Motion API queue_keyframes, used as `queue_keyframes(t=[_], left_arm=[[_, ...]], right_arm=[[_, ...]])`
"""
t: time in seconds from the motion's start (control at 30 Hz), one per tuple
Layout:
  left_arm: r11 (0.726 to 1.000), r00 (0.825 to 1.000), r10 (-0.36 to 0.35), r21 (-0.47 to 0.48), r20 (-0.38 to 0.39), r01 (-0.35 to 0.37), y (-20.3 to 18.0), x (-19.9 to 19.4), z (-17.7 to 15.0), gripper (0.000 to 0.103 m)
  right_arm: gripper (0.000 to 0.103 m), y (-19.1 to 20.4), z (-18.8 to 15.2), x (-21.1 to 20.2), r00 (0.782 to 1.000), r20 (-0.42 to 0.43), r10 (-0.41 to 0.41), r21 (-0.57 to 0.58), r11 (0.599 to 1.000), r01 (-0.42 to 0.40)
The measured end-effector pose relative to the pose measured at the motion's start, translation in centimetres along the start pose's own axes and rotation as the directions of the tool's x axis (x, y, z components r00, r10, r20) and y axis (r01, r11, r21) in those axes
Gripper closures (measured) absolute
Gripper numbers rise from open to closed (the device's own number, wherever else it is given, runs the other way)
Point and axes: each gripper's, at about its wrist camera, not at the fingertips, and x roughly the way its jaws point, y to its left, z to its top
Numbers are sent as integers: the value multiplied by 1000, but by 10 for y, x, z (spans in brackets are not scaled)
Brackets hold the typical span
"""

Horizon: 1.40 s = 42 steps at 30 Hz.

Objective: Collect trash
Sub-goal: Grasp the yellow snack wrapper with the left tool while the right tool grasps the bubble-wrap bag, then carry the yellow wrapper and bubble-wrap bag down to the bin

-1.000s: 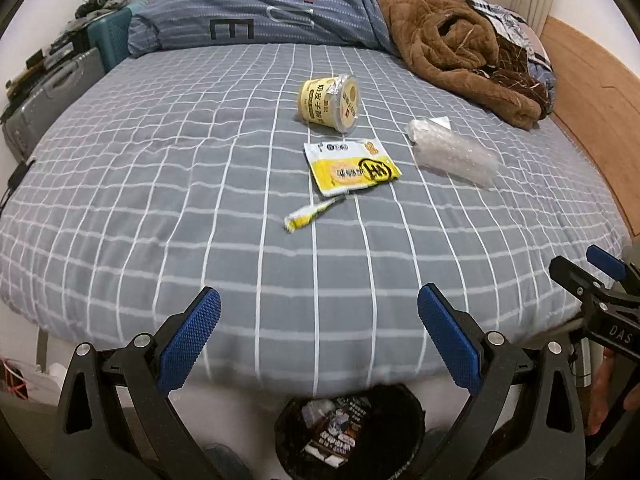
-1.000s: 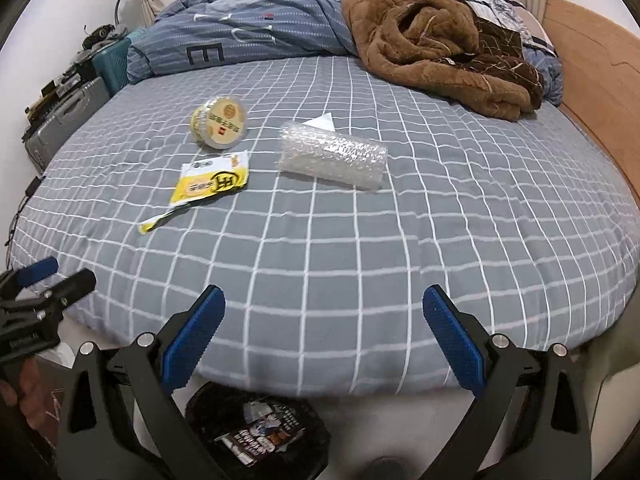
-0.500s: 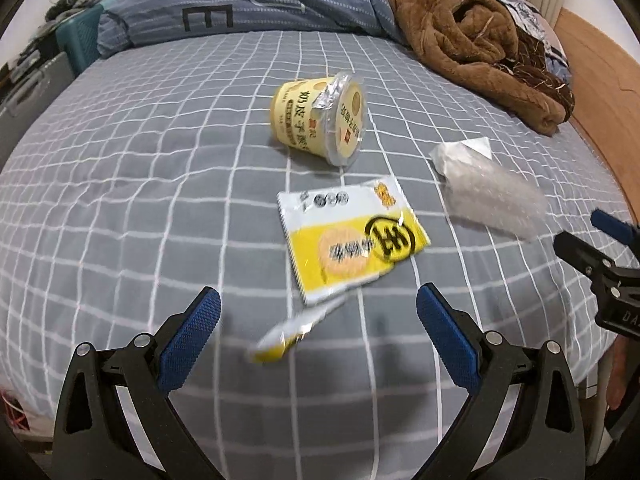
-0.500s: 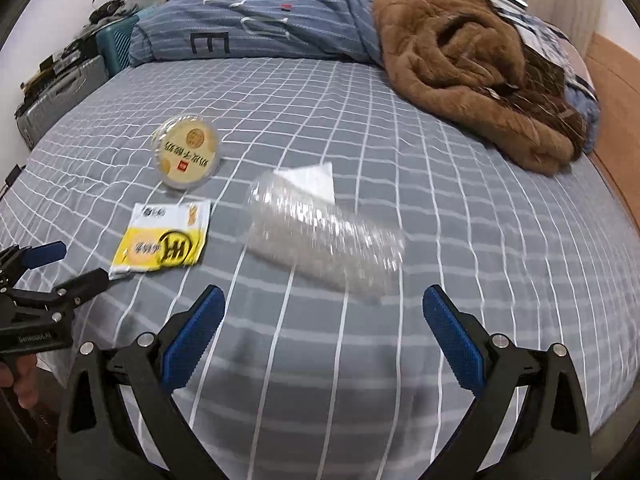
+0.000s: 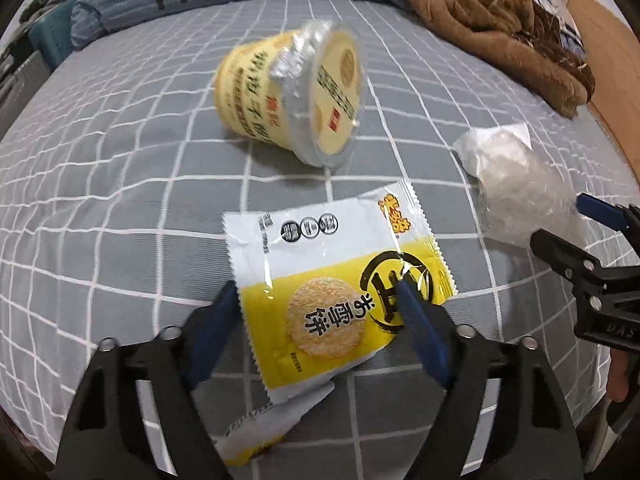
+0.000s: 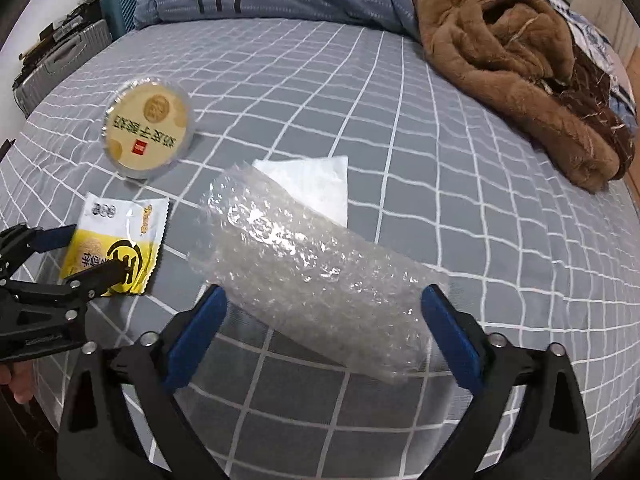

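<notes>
Grey checked bed (image 5: 120, 168) | your left gripper (image 5: 316, 320) spread wide, its fingers either side of the yellow snack wrapper (image 5: 332, 276) lying flat | your right gripper (image 6: 324, 320) also apart, straddling the bubble-wrap roll (image 6: 304, 264) | yellow cup (image 5: 292, 92) on its side beyond the wrapper

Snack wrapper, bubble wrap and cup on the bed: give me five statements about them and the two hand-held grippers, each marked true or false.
1. The left hand-held gripper straddles the yellow snack wrapper. True.
2. The yellow cup stands upright. False: it lies on its side.
3. The right hand-held gripper is open around the bubble wrap roll. True.
4. The bubble wrap roll lies on the brown blanket. False: it lies on the grey checked sheet, apart from the blanket.
5. A white tissue lies behind the roll. True.
</notes>
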Motion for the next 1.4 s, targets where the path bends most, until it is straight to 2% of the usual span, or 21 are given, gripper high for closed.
queue_keyframes(t=[0.13, 0.2, 0.23, 0.3, 0.37, 0.47, 0.87, 0.9, 1.4], left_arm=[[999, 999, 35, 11, -6, -35, -7, 3, 1, 49], [999, 999, 34, 2, -9, -34, -8, 2, 1, 60], [1000, 1000, 31, -2, -8, -31, -9, 2, 1, 64], [1000, 1000, 13, -8, -11, -13, -11, 1, 1, 84], [1000, 1000, 10, -11, -6, -10, -13, -1, 0, 87], [1000, 1000, 17, -3, 6, -17, -18, -7, -2, 89], [1000, 998, -1, -14, 58, 2, -18, -40, -9, 93], [1000, 998, -3, -16, 62, 4, -18, -44, -10, 93], [1000, 996, -16, -22, 90, 18, -16, -82, -25, 94]], right_arm=[[29, 2, -2, 3, 1000, -11, 19, -8, 1000, -19], [43, 5, -3, 1, 1000, -13, 23, -25, 999, -24], [46, 5, -3, 0, 1000, -14, 23, -24, 999, -23], [60, 6, -3, -2, 999, -15, 38, -20, 999, -38], [68, 10, -3, -4, 999, -16, 38, -29, 999, -39], [81, 16, -5, -9, 999, -18, 37, -42, 998, -38], [90, 13, -7, -38, 1000, 10, 15, -19, 1000, -15], [95, 13, -6, -41, 1000, 12, 11, -18, 1000, -11], [96, 20, -19, -84, 999, 46, 14, 2, 1000, -14]])
